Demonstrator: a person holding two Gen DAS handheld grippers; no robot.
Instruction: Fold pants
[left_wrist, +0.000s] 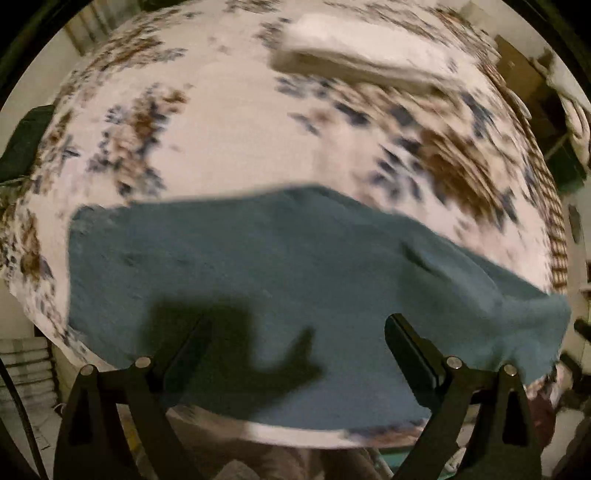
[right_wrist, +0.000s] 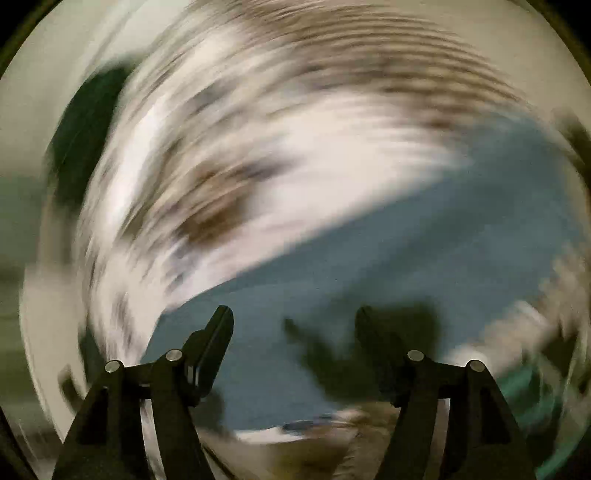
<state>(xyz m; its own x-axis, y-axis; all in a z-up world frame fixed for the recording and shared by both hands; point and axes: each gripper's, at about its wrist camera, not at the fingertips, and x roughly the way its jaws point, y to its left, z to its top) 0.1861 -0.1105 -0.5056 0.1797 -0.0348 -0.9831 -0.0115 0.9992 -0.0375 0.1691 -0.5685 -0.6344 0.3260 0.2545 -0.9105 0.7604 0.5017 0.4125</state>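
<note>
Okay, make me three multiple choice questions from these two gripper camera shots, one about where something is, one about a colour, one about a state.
1. Where does the folded white cloth lie in the left wrist view?
A. On the pants
B. On the floral sheet, beyond the pants
C. Between the tongs

2. What colour are the pants?
A. Teal blue
B. Red
C. Black

3. How do the left tongs stand?
A. Shut on the pants
B. Shut on the sheet
C. Open, holding nothing

Answers: 1 B, it sits apart at the far side. 2 A, the fabric is plainly blue-green. 3 C, the fingers are wide apart over the pants.
</note>
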